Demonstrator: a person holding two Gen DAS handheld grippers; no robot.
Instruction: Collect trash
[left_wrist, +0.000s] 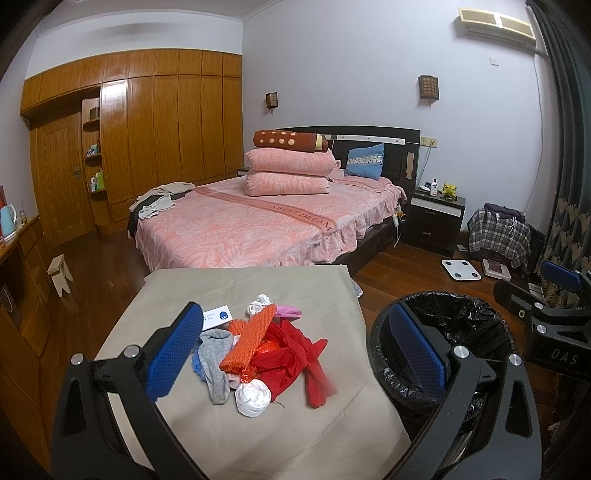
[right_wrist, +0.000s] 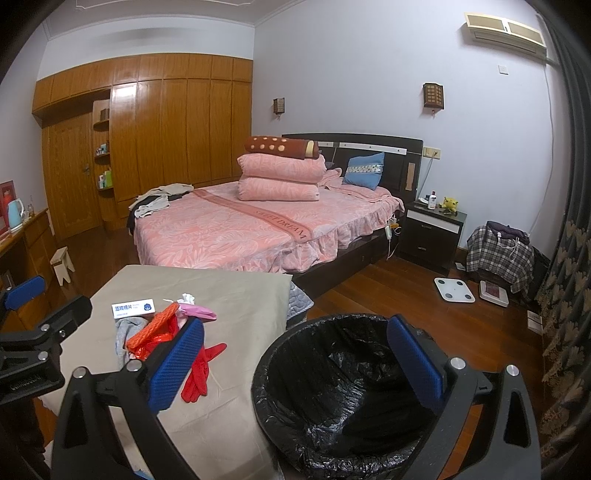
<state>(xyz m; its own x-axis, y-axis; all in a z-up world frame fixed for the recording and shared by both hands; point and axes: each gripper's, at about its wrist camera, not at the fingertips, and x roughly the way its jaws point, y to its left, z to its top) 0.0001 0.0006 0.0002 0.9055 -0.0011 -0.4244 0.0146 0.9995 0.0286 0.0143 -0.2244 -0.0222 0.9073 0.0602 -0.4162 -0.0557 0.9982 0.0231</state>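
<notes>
Trash pile (left_wrist: 266, 350) on the desk (left_wrist: 229, 435), black-lined bin (right_wrist: 332, 391) just right of the desk, left claw (left_wrist: 295, 358) and right claw (right_wrist: 295, 365) both spread wide, gripping nothing.

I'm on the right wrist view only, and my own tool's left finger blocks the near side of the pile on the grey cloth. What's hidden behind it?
Observer: A crumpled white plastic ball lies at the pile's near edge, against the red fabric bundle.
Operator: I only see a corner of the left tool. Is it carrying anything?
Observer: No, the left tool is open and empty. In its own view the pile sits between its two blue-padded fingers.
</notes>
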